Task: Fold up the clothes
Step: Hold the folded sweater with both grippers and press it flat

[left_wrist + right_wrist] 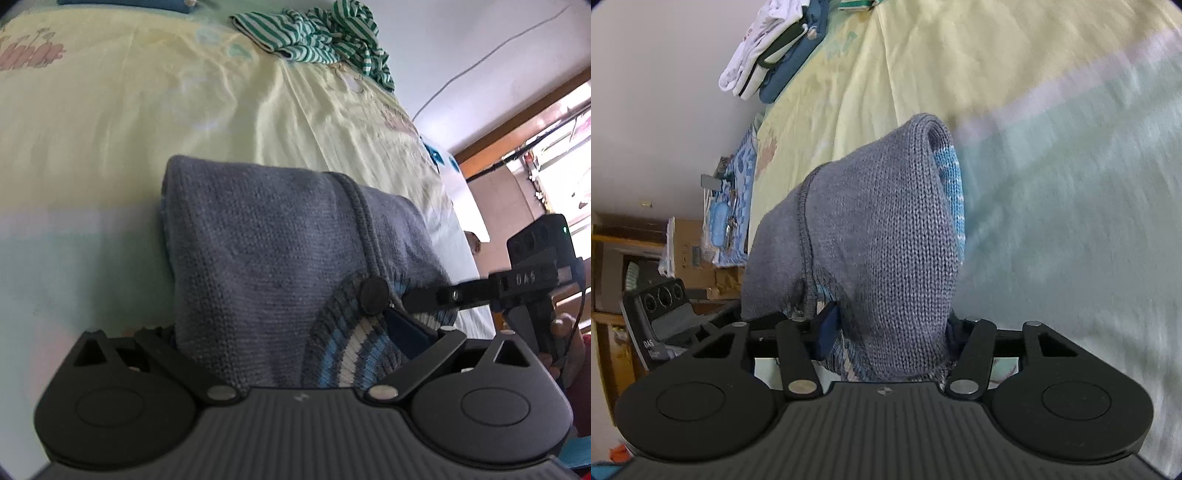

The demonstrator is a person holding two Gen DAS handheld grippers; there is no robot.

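A grey-blue knit sweater [266, 236] with a blue-and-white striped collar [351, 354] is bunched into a thick fold above the bed. It fills the gap between my left gripper [288, 332] fingers, which are closed on it; one blue pad [406, 332] shows beside the collar. In the right wrist view the same sweater [879, 229] rises from my right gripper [890, 332], also closed on it, with a blue pad [827, 332] at its left edge. The right gripper's finger [436, 297] comes into the sweater's collar side from the right. The fingertips are hidden by the knit.
The pale yellow and mint bedsheet [147, 110] spreads beneath. A crumpled green-and-white striped garment [325, 37] lies at the bed's far end. A stack of folded white and blue clothes [768, 55] sits by the wall. Cardboard boxes and shelves [690, 243] stand beside the bed.
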